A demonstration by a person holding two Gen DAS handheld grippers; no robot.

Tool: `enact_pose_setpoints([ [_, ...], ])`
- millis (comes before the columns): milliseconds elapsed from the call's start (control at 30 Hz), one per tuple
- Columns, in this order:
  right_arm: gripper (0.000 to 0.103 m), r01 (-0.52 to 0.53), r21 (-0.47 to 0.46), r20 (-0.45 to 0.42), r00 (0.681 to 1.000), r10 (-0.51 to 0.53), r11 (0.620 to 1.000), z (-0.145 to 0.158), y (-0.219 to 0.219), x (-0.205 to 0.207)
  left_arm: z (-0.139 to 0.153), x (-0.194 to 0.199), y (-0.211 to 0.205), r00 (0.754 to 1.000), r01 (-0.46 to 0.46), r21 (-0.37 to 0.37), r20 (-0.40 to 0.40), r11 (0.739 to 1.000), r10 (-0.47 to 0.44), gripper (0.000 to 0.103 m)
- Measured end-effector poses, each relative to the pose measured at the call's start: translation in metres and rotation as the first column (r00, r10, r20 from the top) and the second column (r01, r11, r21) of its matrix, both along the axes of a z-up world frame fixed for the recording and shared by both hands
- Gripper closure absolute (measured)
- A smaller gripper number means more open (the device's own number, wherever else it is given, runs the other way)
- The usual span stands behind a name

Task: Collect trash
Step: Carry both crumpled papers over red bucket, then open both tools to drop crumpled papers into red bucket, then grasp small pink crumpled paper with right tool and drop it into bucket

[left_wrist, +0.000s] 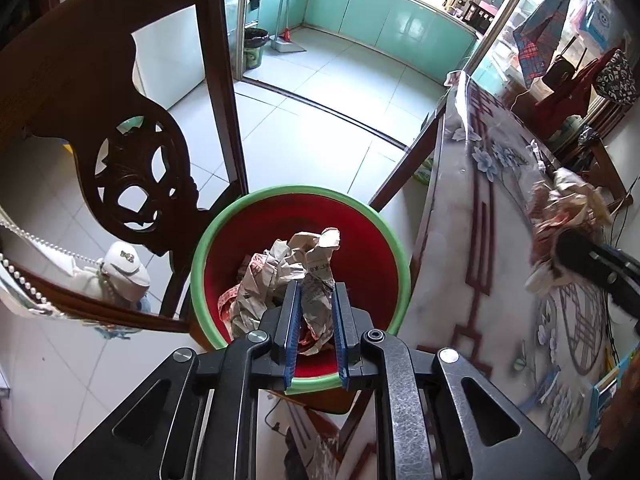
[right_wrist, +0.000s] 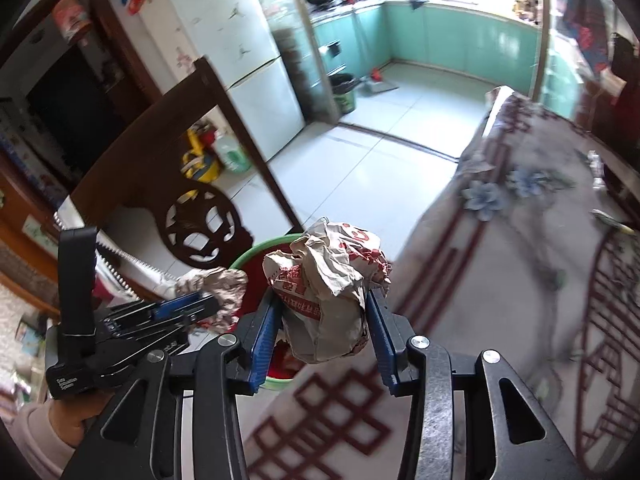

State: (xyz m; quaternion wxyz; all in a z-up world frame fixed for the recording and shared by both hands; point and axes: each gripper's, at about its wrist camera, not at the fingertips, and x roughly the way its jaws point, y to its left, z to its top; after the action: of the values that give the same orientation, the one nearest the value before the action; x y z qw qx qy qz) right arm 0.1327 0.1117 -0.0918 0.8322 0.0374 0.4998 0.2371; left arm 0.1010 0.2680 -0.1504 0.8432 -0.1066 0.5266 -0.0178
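A red bin with a green rim (left_wrist: 224, 224) stands on the floor beside the table and holds crumpled paper (left_wrist: 260, 276). My left gripper (left_wrist: 316, 292) is shut on a crumpled newspaper wad (left_wrist: 318, 276) right above the bin. In the right wrist view the left gripper (right_wrist: 216, 304) shows at the left with its wad (right_wrist: 224, 284) over the bin's green rim (right_wrist: 260, 250). My right gripper (right_wrist: 320, 304) is shut on a larger crumpled paper ball with red print (right_wrist: 328, 292), above the table edge near the bin. That ball shows blurred in the left wrist view (left_wrist: 560, 216).
A dark carved wooden chair (left_wrist: 132, 168) stands left of the bin. The table with a floral cloth (left_wrist: 500, 200) is on the right. A white fridge (right_wrist: 248, 68) and a second dark bin (left_wrist: 254, 48) lie beyond on the tiled kitchen floor.
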Motion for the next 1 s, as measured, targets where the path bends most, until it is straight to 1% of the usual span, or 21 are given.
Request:
enact_pose_setpoints([
  [167, 0.062, -0.061, 0.000, -0.025, 0.998, 0.061, 0.998, -0.018, 0.022, 0.005, -0.004, 0.007, 0.003, 1.000, -0.004, -0.011, -0.006, 1.000, 0.003, 0.090],
  [500, 0.062, -0.108, -0.002, -0.048, 0.993, 0.107, 0.994, -0.028, 0.036, 0.011, -0.004, 0.018, 0.008, 1.000, -0.015, -0.039, -0.005, 0.999, 0.015, 0.090],
  [533, 0.060, -0.111, -0.001, -0.051, 0.993, 0.111, 0.994, -0.029, 0.037, 0.012, -0.004, 0.019, 0.008, 1.000, -0.016, -0.042, -0.006, 0.999, 0.016, 0.090],
  [600, 0.056, -0.122, 0.001, -0.059, 0.991, 0.122, 0.993, -0.031, 0.038, 0.014, -0.005, 0.021, 0.009, 1.000, -0.022, -0.053, -0.012, 0.998, 0.022, 0.082],
  [633, 0.052, -0.124, -0.001, -0.060, 0.991, 0.124, 0.992, -0.031, 0.039, 0.015, -0.004, 0.021, 0.009, 1.000, -0.029, -0.059, -0.009, 0.998, 0.028, 0.074],
  [667, 0.051, -0.121, -0.005, -0.057, 0.991, 0.121, 0.993, -0.031, 0.039, 0.015, -0.002, 0.021, 0.009, 1.000, -0.031, -0.063, -0.002, 0.998, 0.030, 0.063],
  [700, 0.051, -0.118, -0.009, -0.053, 0.992, 0.117, 0.993, -0.031, 0.039, 0.014, 0.001, 0.020, 0.009, 0.999, -0.031, -0.066, 0.015, 0.997, 0.032, 0.049],
  [767, 0.049, -0.107, -0.012, -0.045, 0.993, 0.106, 0.994, -0.029, 0.037, 0.013, 0.008, 0.019, 0.008, 0.998, -0.037, -0.057, 0.046, 0.998, 0.039, 0.040],
  [833, 0.047, -0.095, -0.009, -0.038, 0.995, 0.094, 0.995, -0.027, 0.034, 0.011, 0.016, 0.016, 0.006, 0.996, -0.040, -0.049, 0.074, 0.998, 0.044, 0.037],
  [1000, 0.046, -0.053, -0.003, -0.028, 0.998, 0.053, 0.999, -0.019, 0.016, -0.001, 0.033, 0.003, 0.002, 0.990, -0.056, -0.040, 0.125, 0.998, 0.061, 0.030],
])
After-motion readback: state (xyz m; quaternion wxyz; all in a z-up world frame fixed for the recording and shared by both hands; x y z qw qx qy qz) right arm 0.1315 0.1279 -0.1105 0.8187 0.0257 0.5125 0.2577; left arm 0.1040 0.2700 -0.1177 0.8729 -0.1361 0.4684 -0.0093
